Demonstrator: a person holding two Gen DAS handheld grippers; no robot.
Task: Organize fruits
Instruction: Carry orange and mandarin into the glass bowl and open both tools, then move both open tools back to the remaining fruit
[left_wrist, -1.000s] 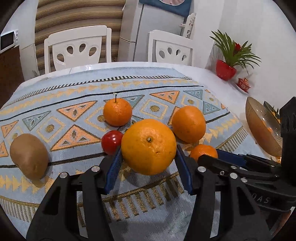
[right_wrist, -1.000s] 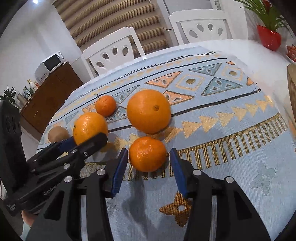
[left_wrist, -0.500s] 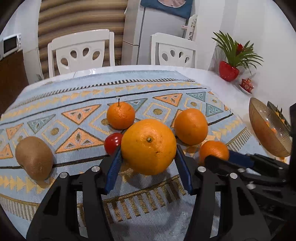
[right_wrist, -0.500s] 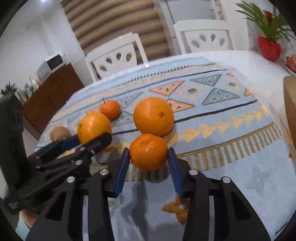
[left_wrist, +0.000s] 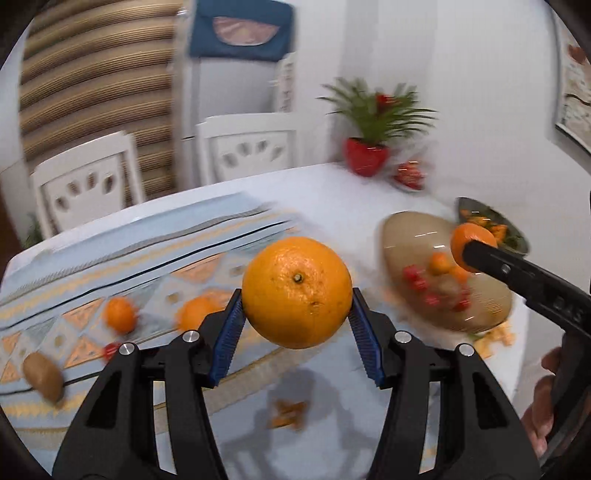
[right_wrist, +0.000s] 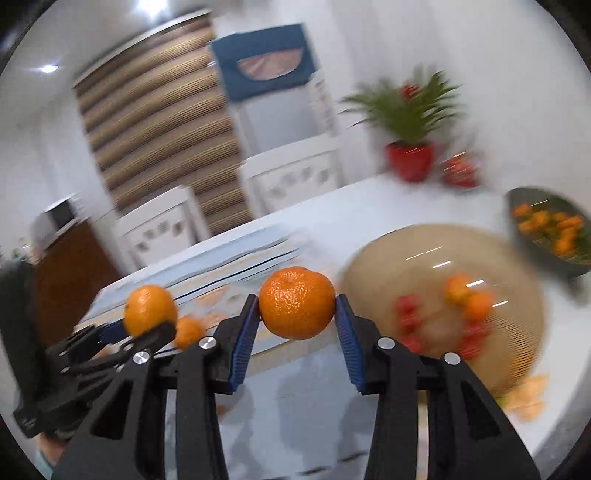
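Left tongs (left_wrist: 297, 325) clamped on large round orange (left_wrist: 296, 291), right tongs (right_wrist: 295, 332) on small mandarin (right_wrist: 297, 302), ribbed amber glass bowl (right_wrist: 517, 332) ahead-right, nearer right tongs.

Large orange (left_wrist: 296, 292) between left claw (left_wrist: 296, 325) fingers, above desk (left_wrist: 332, 192); bowl (left_wrist: 406, 236) to right, kiwi (left_wrist: 43, 376) far left on cloth (left_wrist: 147, 258).

You can make out only faint raised characters, perhaps "DAS", on the right gripper (left_wrist: 476, 254) body in your left wrist view; motion blur leaves nothing else legible.
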